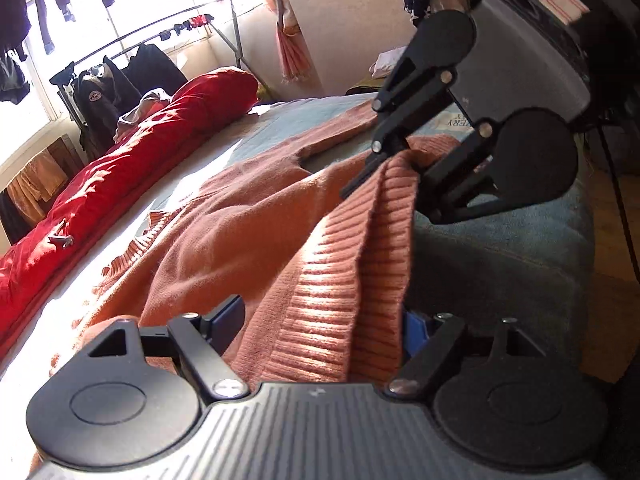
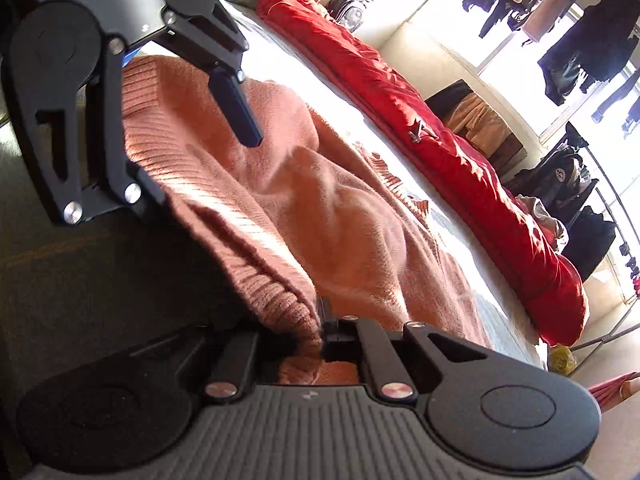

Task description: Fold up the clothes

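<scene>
A home bedroom: bed (image 1: 520,240), red duvet (image 1: 120,184), clothes rack (image 1: 132,48) by window.

The sweater's (image 1: 248,240) ribbed hem (image 1: 340,304) covers the jaws of both grippers. The bed's (image 1: 500,248) printed lettering (image 1: 454,122) is partly blocked and unreadable.

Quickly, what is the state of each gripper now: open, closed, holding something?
Left gripper: closed on the ribbed hem of the salmon-pink knitted sweater.
Right gripper: closed on the same hem.
</scene>
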